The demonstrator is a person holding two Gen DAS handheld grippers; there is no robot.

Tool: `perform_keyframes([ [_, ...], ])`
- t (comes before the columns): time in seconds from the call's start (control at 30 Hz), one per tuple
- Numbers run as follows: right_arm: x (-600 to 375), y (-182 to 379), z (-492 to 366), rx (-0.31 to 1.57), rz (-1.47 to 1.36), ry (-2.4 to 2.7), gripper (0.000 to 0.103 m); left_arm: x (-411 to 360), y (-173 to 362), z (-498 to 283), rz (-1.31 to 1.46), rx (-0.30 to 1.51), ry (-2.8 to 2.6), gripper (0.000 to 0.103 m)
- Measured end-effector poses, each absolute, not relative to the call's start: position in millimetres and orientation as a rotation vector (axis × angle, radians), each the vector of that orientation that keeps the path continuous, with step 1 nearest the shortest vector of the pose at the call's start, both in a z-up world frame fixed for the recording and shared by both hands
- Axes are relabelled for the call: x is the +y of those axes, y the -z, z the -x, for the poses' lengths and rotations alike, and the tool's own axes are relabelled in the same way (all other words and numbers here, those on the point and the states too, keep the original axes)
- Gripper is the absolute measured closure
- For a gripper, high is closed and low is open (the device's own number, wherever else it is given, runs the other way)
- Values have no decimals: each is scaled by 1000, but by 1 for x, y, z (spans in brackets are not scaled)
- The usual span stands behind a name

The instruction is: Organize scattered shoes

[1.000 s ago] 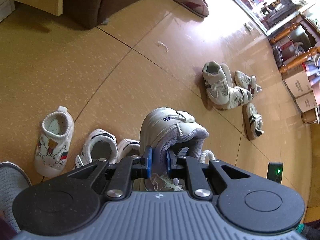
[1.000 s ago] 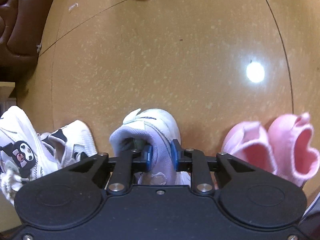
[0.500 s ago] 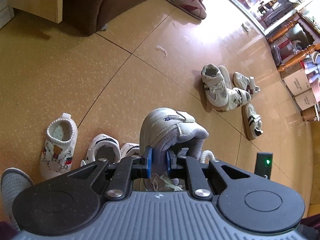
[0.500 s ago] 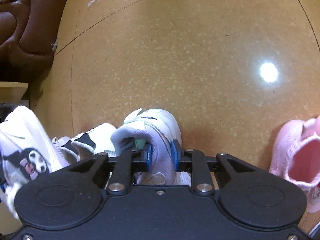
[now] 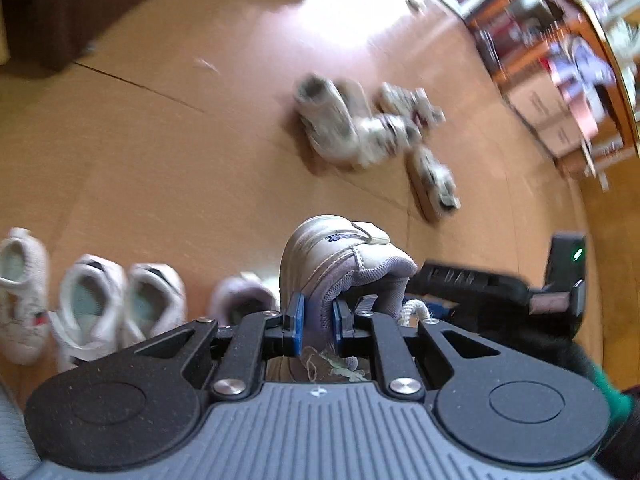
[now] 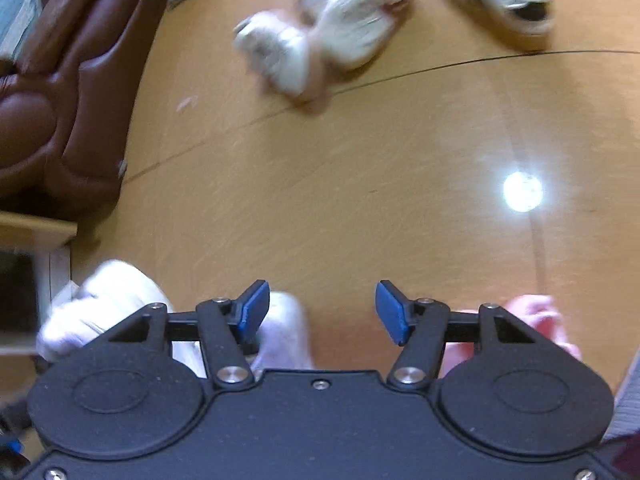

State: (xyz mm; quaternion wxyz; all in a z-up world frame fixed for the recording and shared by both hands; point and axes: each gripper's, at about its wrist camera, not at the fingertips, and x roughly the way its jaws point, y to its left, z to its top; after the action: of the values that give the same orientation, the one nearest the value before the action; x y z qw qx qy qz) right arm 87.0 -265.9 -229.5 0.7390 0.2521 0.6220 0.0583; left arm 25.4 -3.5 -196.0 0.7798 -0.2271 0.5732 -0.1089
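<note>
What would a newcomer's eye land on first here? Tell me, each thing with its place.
First, the grey-white sneaker pinched by its heel collar in the left tool, dead centre of the left wrist view. Next, the right tool, its blue pads spreading with nothing between them, above bare floor. Then the blurred heap of pale shoes farther out on the tan floor.

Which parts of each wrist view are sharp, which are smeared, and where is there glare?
Left wrist view: the left gripper and its held shoe are sharp, the scattered shoes smeared. Right wrist view: the right gripper is sharp, a lamp glare spot on the blurred floor.
</note>
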Motion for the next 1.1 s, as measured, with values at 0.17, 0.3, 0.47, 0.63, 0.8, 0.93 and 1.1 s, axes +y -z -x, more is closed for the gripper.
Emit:
perform_keyframes([
  [0.17,-292,226,-80,1332,-569,-77,43,-27,238,-28,489,1338,236,90],
  [0.3,-301,232,-80,1334,-594,-78,43,-40,269,-34,480,1404,206,90],
  [0.47,-302,242,-79,1352,-570,-104,42,-50,293,-39,481,1442,168,90],
  [0.63,-300,252,-77,1365,-540,-131,43,-55,308,-46,448,1459,146,90],
  [0.8,-305,259,-78,1369,-532,-130,42,-61,310,-56,328,1455,114,90],
  [0.93,-307,259,-79,1365,-539,-121,43,-69,307,-57,251,1471,153,82],
  [1.1,-307,246,-84,1321,-547,-143,43,-56,276,-53,300,1415,153,49],
])
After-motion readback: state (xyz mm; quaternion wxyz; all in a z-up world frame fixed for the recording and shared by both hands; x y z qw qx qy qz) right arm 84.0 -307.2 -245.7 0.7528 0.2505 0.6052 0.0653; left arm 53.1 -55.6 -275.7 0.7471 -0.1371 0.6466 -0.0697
